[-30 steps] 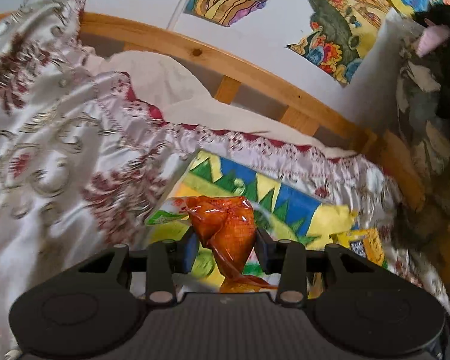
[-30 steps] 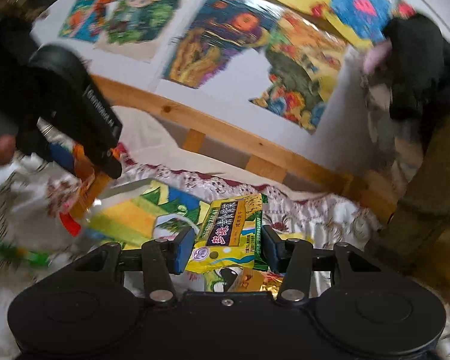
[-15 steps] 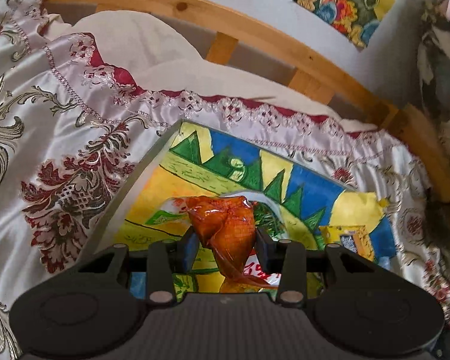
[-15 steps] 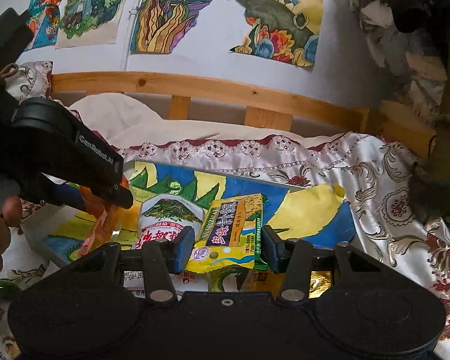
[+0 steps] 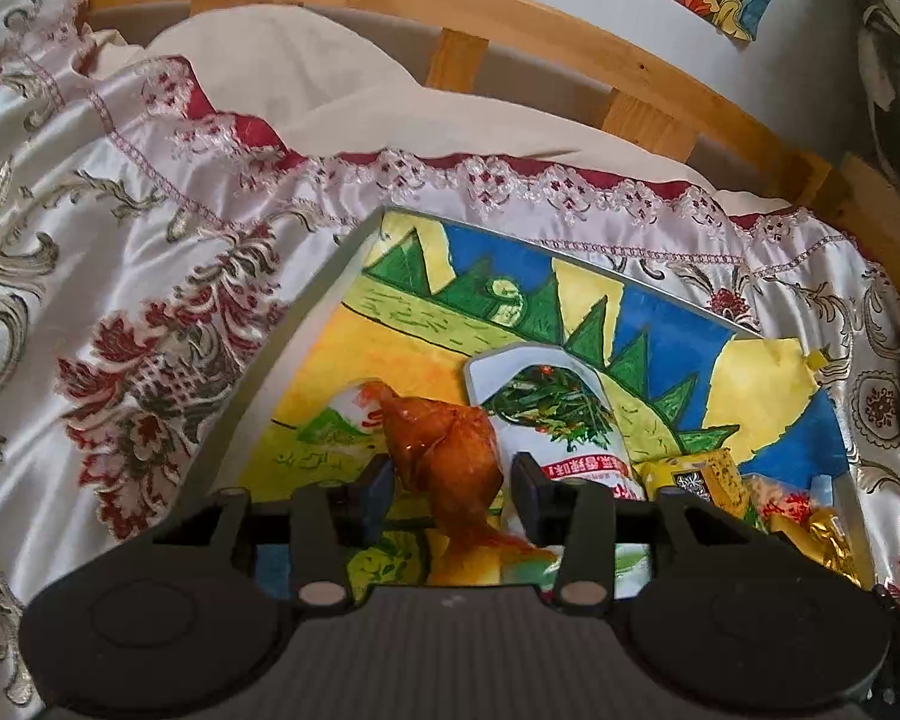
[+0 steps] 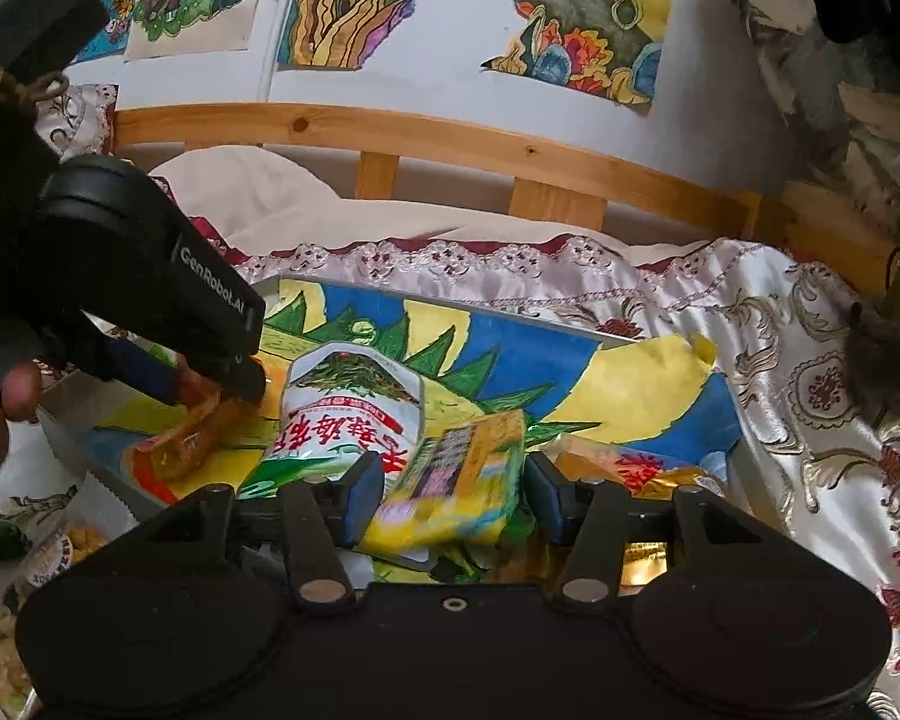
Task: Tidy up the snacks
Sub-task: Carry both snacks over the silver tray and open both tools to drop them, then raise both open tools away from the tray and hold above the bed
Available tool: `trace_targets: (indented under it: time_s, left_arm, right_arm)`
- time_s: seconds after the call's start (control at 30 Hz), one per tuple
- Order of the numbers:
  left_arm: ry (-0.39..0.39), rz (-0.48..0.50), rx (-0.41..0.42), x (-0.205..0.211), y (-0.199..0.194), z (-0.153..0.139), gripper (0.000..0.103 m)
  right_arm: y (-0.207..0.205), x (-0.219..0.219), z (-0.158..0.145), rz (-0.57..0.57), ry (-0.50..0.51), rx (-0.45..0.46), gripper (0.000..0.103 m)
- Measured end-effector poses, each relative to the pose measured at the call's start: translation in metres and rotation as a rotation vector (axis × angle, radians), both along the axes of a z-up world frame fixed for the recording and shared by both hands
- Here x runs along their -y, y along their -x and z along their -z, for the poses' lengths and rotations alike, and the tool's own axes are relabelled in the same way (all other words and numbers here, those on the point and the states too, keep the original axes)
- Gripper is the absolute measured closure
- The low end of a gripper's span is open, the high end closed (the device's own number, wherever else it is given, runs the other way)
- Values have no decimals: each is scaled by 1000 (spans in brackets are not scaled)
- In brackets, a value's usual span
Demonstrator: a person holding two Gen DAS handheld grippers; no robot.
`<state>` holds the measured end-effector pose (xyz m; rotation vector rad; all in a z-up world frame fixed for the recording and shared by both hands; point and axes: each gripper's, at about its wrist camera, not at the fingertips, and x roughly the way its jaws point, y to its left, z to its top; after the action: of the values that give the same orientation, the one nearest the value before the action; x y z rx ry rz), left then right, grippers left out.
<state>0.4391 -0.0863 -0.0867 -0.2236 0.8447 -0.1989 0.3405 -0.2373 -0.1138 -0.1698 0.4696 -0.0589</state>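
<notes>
A shallow box (image 5: pixel 330 276) lined with a colourful drawing lies on the bed; it also shows in the right wrist view (image 6: pixel 570 330). My left gripper (image 5: pixel 453 483) is shut on an orange snack packet (image 5: pixel 450 450) low over the box's left part; the packet shows in the right wrist view (image 6: pixel 192 438) resting at the box floor. A white seaweed packet (image 5: pixel 564 420) lies in the middle of the box. My right gripper (image 6: pixel 453 495) has its jaws spread, and a blurred yellow packet (image 6: pixel 456 480) sits loose between them over the box.
A patterned satin bedspread (image 5: pixel 120 300) surrounds the box, with a wooden headboard (image 5: pixel 510 18) and a pillow (image 5: pixel 270 78) behind. Gold and red packets (image 6: pixel 648 468) lie at the box's right. More snacks (image 6: pixel 60 546) lie left of the box.
Both grippers have come down toward the box. The left one lowered the orange packet onto the box floor. The right jaws have widened and the yellow packet is slipping free.
</notes>
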Motion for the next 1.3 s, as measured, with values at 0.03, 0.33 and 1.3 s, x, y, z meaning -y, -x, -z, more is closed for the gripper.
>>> trace_targets:
  time_s: [0.03, 0.33, 1.3]
  left_arm:
    - [-19, -5, 4, 1, 1, -2, 41]
    - [-56, -46, 80, -8, 33, -39, 16]
    - [-95, -99, 405, -113, 315, -108, 0]
  right_arm:
    - [1, 1, -1, 1, -5, 5, 45]
    - [37, 20, -53, 55, -101, 137, 20]
    - [292, -1, -147, -83, -212, 400, 1]
